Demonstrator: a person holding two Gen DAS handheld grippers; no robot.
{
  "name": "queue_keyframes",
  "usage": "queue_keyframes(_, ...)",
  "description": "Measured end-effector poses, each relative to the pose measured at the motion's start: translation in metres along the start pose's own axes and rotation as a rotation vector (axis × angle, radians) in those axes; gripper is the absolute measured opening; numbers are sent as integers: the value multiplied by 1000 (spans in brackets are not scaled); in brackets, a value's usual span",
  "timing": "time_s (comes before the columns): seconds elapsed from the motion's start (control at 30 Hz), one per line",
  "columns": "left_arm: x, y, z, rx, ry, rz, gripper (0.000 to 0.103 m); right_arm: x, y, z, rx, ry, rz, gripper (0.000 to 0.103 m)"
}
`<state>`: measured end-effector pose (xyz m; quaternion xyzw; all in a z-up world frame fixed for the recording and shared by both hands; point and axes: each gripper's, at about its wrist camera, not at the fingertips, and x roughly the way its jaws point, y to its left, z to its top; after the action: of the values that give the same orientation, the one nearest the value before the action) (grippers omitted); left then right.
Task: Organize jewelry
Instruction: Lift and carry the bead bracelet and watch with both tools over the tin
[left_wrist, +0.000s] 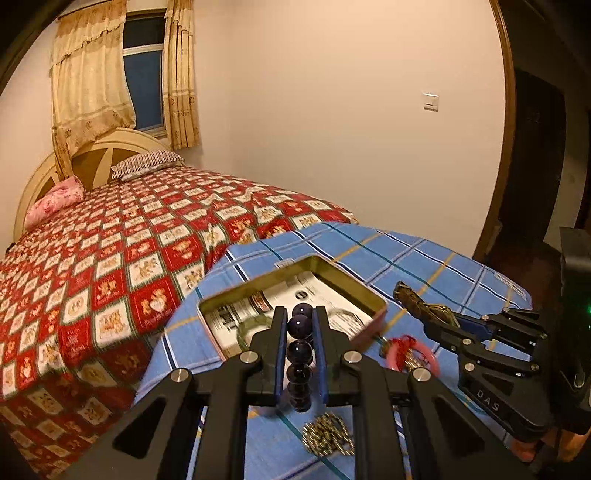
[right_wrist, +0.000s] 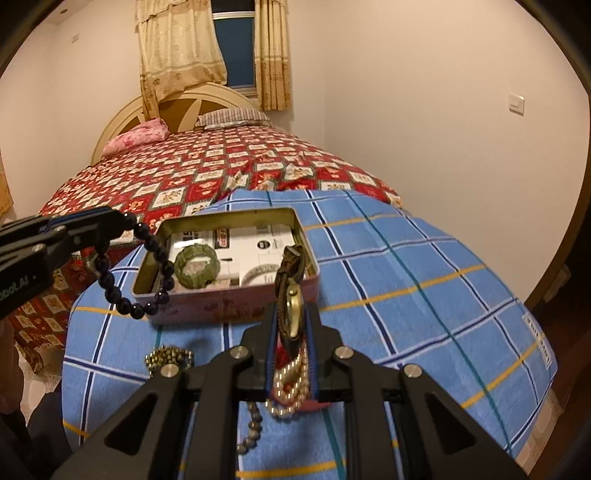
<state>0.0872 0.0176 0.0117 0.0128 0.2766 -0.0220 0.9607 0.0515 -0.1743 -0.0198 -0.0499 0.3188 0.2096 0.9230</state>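
- Jewelry is split between my two grippers, both over the blue plaid bench (right_wrist: 424, 266).
- My left gripper (left_wrist: 300, 325) has its jaws nearly closed on a dark bead bracelet (left_wrist: 299, 326), whose loop hangs beside the open tin (right_wrist: 236, 306).
- My right gripper (right_wrist: 291, 325) has its jaws pinched on a brass pendant (right_wrist: 291, 295) just before the tin.
- A green bangle (right_wrist: 197, 266) lies inside the tin.
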Motion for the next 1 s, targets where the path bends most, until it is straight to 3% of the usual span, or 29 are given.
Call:
queue_keyframes(0.37,21,17,29,26,-24,46,13,20,8,37,-64,-18,-5,16)
queue_keyframes(1.0,78,36,49,45,15,91,13,65,19,75,-122,10,0,16)
